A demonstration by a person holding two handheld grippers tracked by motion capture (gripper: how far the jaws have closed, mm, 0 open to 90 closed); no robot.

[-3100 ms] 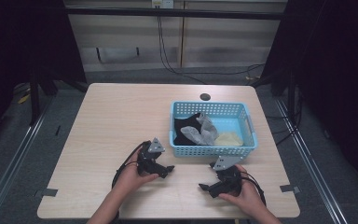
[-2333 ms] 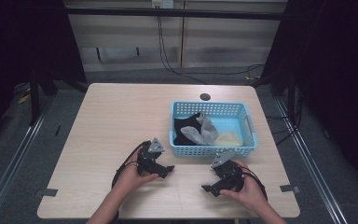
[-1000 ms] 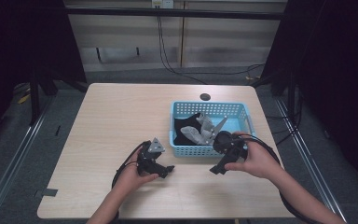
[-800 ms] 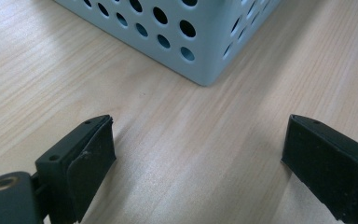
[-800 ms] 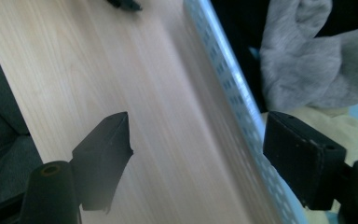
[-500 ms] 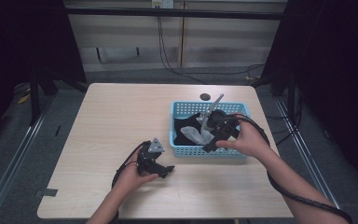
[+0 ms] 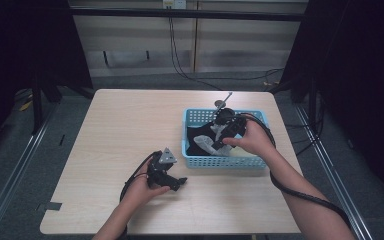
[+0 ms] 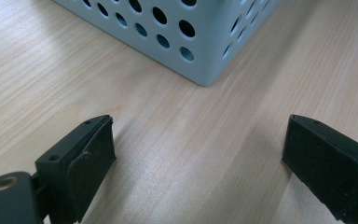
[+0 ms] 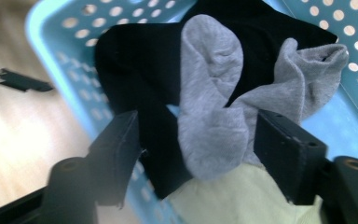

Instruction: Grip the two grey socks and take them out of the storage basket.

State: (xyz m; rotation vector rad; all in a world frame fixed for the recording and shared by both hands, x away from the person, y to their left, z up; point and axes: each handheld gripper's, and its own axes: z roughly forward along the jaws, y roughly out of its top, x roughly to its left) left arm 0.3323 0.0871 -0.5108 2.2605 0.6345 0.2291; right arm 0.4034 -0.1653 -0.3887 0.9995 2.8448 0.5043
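1. Nearest the person, the left gripper (image 7: 179,182) lay low on the wooden table (image 7: 120,125), held in the left hand (image 7: 142,190) in the high view. In the left gripper view its two black jaws stood wide apart with only bare wood between them, so it was open and held nothing.
2. Just ahead of those jaws, in the left gripper view, stood a corner of the blue basket (image 8: 205,42), its perforated wall close to the jaws but not touching them.
3. Farther out, the right hand (image 7: 252,140) held the right gripper (image 7: 219,145) over the basket (image 7: 225,161), which sat on the right half of the table. A black cable (image 7: 290,187) trailed from it along the forearm.
4. In the right gripper view, the right gripper (image 9: 193,140) pointed down into the basket. Its jaws had just been closing, yet they stood apart, with the rounded end of a grey sock (image 9: 209,116) between them. The pads had not pressed on the sock: a gap showed on the left side, and on the right the cloth lay just beside the pad.
5. The grey sock lay folded on top of a black garment (image 9: 135,60), and a pale yellow cloth (image 9: 223,200) lay beneath its near end. All three were inside the basket.
6. Beyond the basket's far rim, a small dark round object (image 7: 220,104) rested on the table.
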